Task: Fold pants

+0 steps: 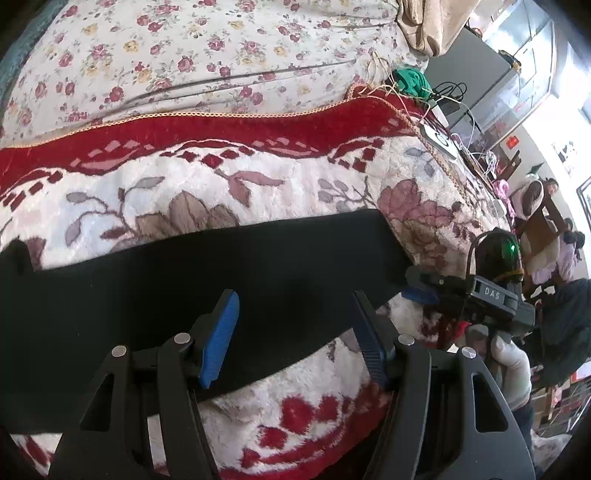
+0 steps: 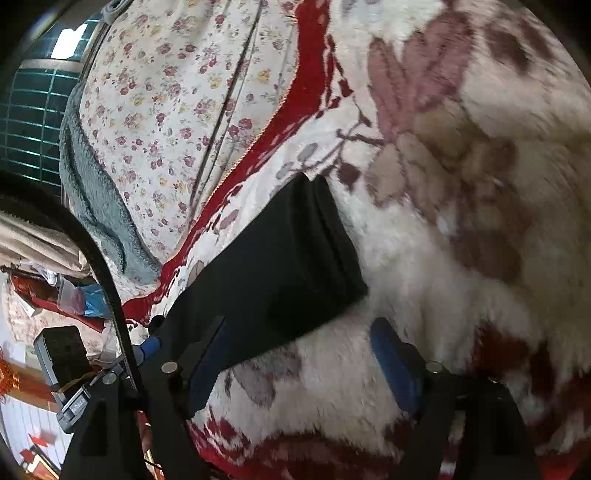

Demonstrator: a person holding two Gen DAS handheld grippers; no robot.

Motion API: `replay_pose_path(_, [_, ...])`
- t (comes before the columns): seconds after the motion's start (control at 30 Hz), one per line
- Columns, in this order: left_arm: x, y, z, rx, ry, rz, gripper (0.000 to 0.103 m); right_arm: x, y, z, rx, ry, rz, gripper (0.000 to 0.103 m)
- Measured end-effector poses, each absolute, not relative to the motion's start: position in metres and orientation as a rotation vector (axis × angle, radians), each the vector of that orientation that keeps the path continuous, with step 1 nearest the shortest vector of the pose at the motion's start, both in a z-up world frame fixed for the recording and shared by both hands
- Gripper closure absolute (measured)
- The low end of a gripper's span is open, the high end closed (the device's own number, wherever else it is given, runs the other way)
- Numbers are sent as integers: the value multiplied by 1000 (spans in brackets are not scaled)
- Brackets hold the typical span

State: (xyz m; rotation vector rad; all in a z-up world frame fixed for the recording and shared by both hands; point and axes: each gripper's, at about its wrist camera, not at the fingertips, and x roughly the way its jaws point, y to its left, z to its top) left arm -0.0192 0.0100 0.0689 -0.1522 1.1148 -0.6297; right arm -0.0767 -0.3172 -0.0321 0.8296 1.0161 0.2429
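The black pants [image 1: 207, 288] lie flat as a long folded strip on a fluffy red-and-white floral blanket [image 1: 229, 184]. My left gripper [image 1: 295, 332] is open just above the strip's near edge, its blue pads [image 1: 218, 339] apart and empty. The right gripper [image 1: 424, 291] shows at the strip's right end, held by a white-gloved hand [image 1: 511, 369]. In the right wrist view the pants [image 2: 273, 266] lie ahead and my right gripper [image 2: 303, 365] is open over the blanket [image 2: 424, 277] beside their end.
A floral sheet [image 1: 184, 55] covers the bed beyond the blanket. A beige cloth [image 1: 424, 26], a green item [image 1: 410, 81] and cables [image 1: 443, 110] sit at the bed's far right edge. A grey fleece [image 2: 99, 206] lies at the left.
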Motion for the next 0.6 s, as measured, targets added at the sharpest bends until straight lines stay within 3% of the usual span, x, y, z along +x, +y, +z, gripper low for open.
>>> replay_pose_path(0.6, [46,-24,53,-21,1116,-692,41,-67,-317,-35,811,998,295,23])
